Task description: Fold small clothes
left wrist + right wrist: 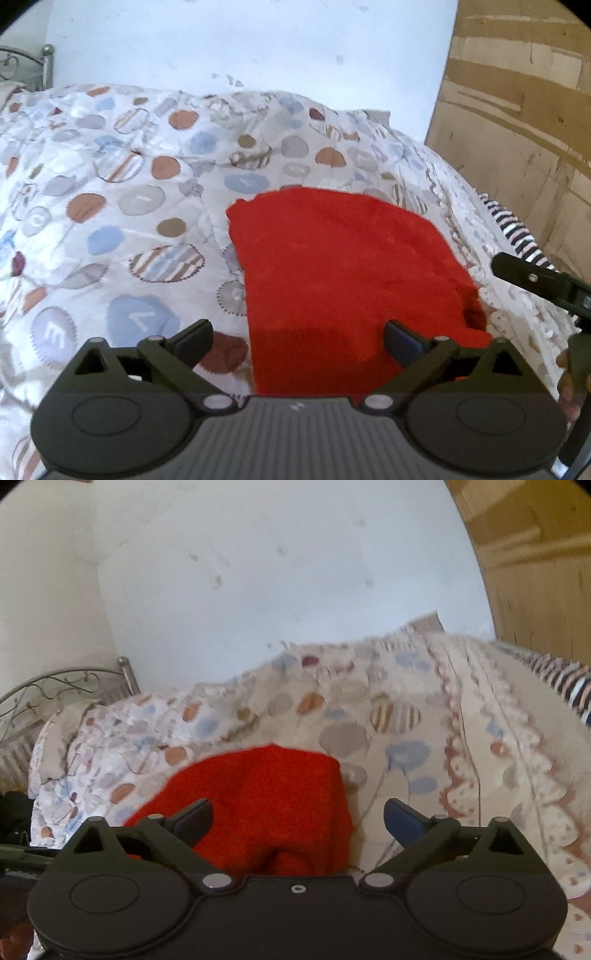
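We see the red garment point(343, 280) lying flat on the patterned bedspread point(129, 192), filling the lower centre of both views. Our left gripper point(298, 341) and right gripper point(297, 821) both stand spread wide over its near edge, pinching nothing.

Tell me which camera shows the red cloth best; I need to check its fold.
The left wrist view: the red cloth lies nearly whole and sharp on the quilt. The right wrist view is blurred and its own tool hides the cloth's near edge.

Left gripper point(298, 341) jaws wide apart, right gripper point(298, 821) likewise
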